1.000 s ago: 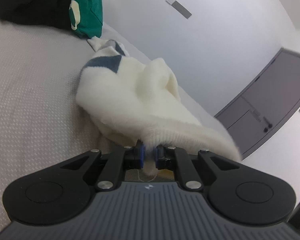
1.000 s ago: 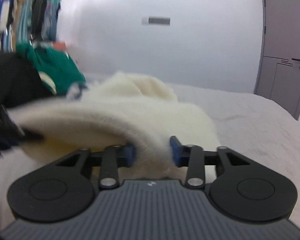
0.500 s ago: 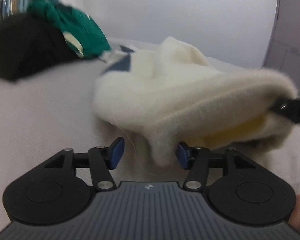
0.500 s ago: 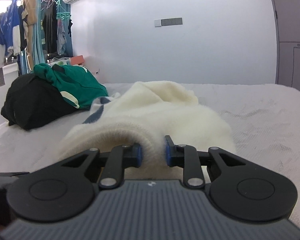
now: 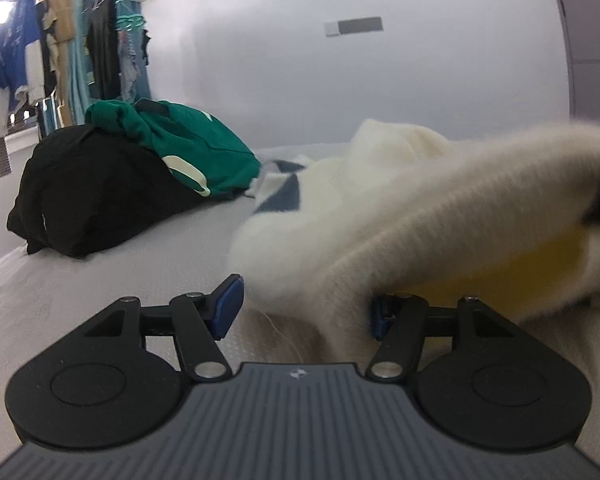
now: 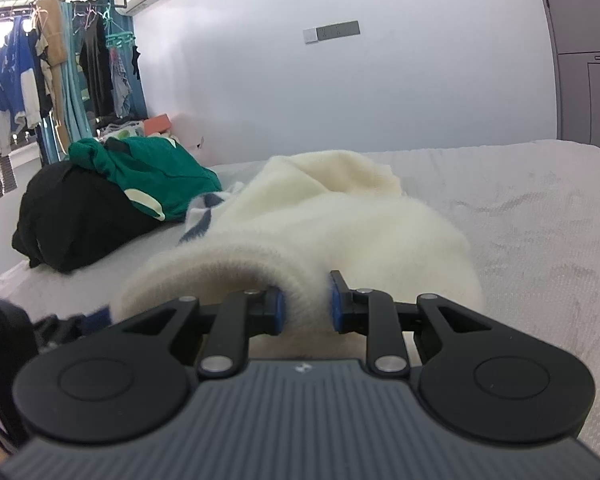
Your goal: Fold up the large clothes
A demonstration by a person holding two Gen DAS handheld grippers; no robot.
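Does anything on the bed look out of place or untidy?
Yes. The cream knitted sweater lies bunched, not flat. Behind it, a green garment sits crumpled on a black garment. The light bed cover looks slightly wrinkled.

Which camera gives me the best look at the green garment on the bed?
The left wrist view shows the green garment best: larger there, its pale patch plain, draped on the black garment. The right wrist view shows the same garment smaller and farther off, partly behind the cream sweater.

Cream sweater [image 5: 440,216] blurred; its right end cut off.
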